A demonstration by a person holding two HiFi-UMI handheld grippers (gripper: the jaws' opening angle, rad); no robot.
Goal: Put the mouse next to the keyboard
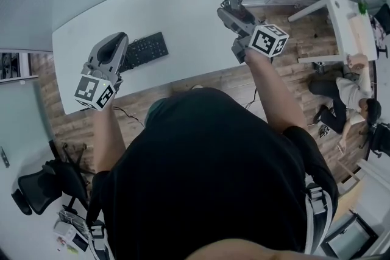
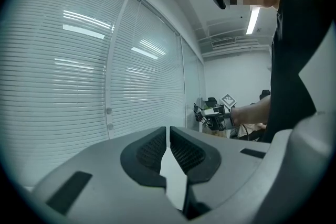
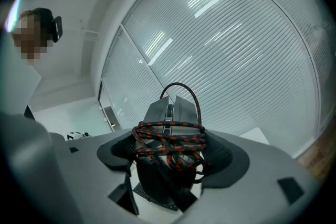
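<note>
A black keyboard [image 1: 146,49] lies on the white table [image 1: 183,3], left of middle near the front edge. My left gripper [image 1: 114,44] hovers over the keyboard's left end, tilted upward; in the left gripper view its pads [image 2: 181,155] are pressed together with nothing between them. My right gripper [image 1: 233,11] is raised at the table's right front corner. It is shut on a grey and black mouse [image 3: 169,112] with a red-and-black braided cord [image 3: 170,139] wound around it. In the head view the mouse [image 1: 231,4] shows with a loop of cord sticking up.
Window blinds [image 2: 68,60] run along the far side of the table. On the wooden floor to the right stands a small white table [image 1: 344,24], and a person [image 1: 344,97] sits beside it. A black office chair [image 1: 33,189] stands at lower left.
</note>
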